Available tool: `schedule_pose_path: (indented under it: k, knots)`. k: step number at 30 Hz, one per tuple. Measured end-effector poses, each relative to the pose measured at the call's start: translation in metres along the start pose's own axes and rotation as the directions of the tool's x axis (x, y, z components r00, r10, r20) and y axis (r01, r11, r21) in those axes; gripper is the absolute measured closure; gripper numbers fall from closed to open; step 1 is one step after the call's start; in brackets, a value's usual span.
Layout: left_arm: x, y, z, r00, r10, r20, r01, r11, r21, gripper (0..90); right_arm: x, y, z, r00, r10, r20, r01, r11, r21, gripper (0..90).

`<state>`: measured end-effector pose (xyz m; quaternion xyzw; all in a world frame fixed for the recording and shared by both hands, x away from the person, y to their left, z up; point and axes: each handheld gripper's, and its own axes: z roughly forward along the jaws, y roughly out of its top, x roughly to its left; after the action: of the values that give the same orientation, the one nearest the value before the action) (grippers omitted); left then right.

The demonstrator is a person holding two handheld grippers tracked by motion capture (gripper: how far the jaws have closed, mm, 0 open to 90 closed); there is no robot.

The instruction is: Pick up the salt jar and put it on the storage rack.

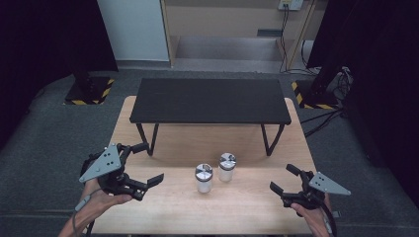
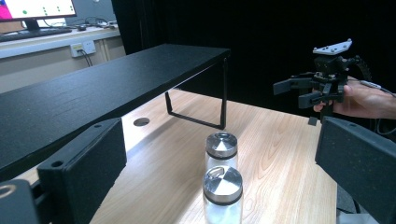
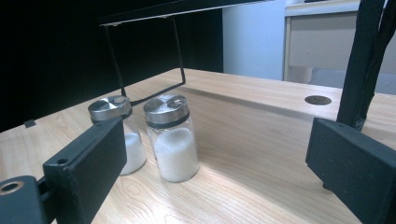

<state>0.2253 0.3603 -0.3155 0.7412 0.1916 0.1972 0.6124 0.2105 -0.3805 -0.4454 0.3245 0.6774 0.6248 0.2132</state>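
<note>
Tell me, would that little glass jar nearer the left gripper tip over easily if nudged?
Probably yes if pushed high: the jar stands upright and taller than it is wide, only partly filled with white powder low down, which should steady it somewhat. Its clear, smooth wall looks rigid, likely slippery and breakable. On its side it would likely roll.

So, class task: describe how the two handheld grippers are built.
Each gripper, left and right, has a black frame with two blocky black jaws, a grey three-cornered plate on top and a trailing cable. The forearms in the high view wear no sleeves.
</note>
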Motion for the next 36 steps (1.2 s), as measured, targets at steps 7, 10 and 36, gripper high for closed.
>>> schedule_pose_path:
  k: [7,10,36]
  knots:
    - [0.003,0.001,0.004,0.9999,0.005,0.015,-0.005,1.0000,0.008,0.8,0.000,0.000,0.000,1.0000,-0.002,0.002,0.002,1.000,-0.002,5.4]
    - [0.005,-0.001,0.006,0.9997,0.011,0.022,-0.011,0.9999,0.011,0.8,0.000,0.000,0.000,1.0000,-0.006,0.004,0.006,1.000,-0.002,5.4]
    - [0.008,-0.013,0.027,0.9997,-0.009,0.022,0.007,0.9973,0.073,0.8,0.000,0.000,-0.001,1.0000,-0.002,0.005,0.002,1.000,-0.005,5.4]
